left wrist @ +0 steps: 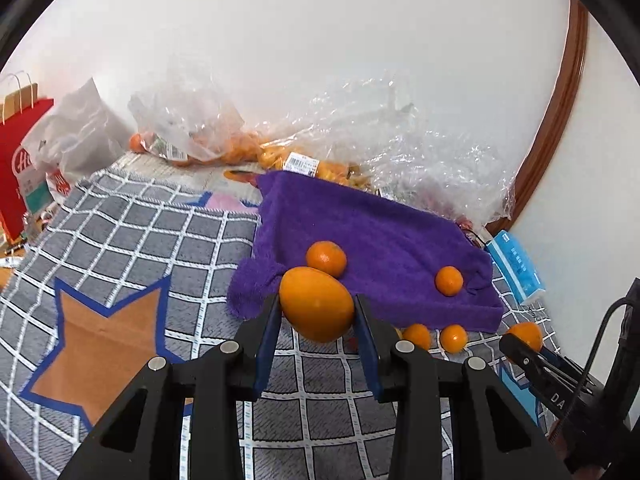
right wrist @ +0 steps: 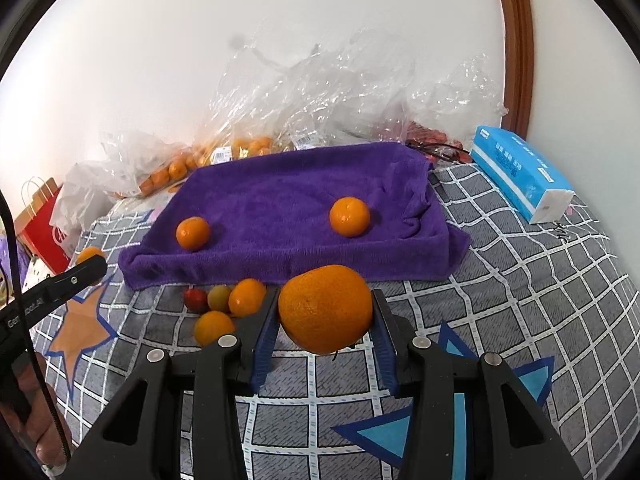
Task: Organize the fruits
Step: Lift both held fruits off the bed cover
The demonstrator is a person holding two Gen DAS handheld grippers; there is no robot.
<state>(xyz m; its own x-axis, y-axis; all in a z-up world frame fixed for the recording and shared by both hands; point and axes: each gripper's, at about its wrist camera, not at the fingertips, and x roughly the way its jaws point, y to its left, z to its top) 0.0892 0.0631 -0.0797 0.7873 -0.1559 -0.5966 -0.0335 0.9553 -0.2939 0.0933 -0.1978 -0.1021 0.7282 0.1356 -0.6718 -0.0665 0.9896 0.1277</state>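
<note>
My left gripper [left wrist: 316, 312] is shut on a smooth, egg-shaped orange fruit [left wrist: 316, 304], held at the near left corner of the purple towel-lined tray [left wrist: 360, 216]. My right gripper [right wrist: 325, 312] is shut on a large dimpled orange [right wrist: 325, 307], held above the blanket just in front of the tray [right wrist: 288, 196]. Two small mandarins lie in the tray [right wrist: 193, 233] [right wrist: 349, 216]. Loose small fruits lie on the blanket before the tray: two mandarins [right wrist: 247, 297] [right wrist: 213, 326], a red one [right wrist: 196, 299] and a greenish one [right wrist: 219, 297].
Crumpled clear plastic bags with more oranges [right wrist: 240, 148] lie behind the tray against the wall. A blue tissue pack [right wrist: 520, 172] lies to the right. A red paper bag [left wrist: 20, 160] stands at the left. A grey checked blanket [right wrist: 520, 280] covers the surface.
</note>
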